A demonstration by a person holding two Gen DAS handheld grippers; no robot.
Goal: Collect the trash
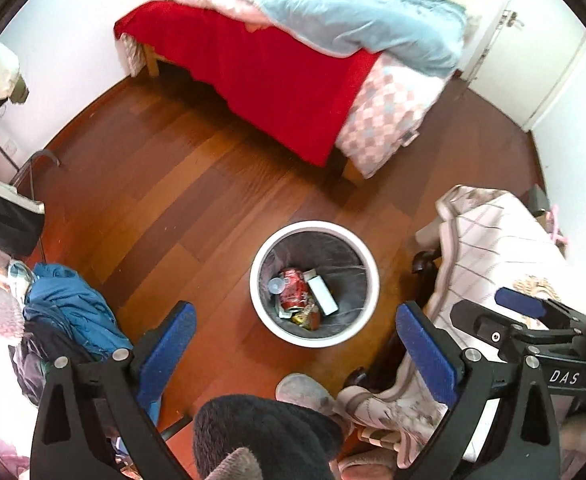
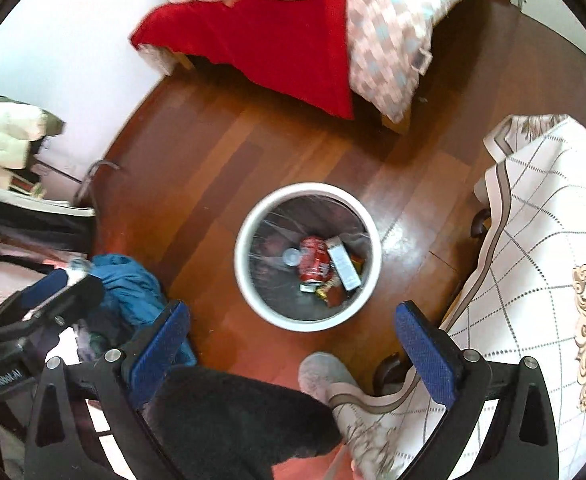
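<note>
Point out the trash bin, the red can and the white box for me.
trash bin (image 1: pixel 363 256), left wrist view, on its white rim at the right.
red can (image 1: pixel 293 288), left wrist view, on the middle of its crushed side.
white box (image 2: pixel 343 264), right wrist view, on its long top face.

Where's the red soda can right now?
The red soda can lies inside the white trash bin on the wood floor, between a clear cup and a white box, centre of both views.
</note>
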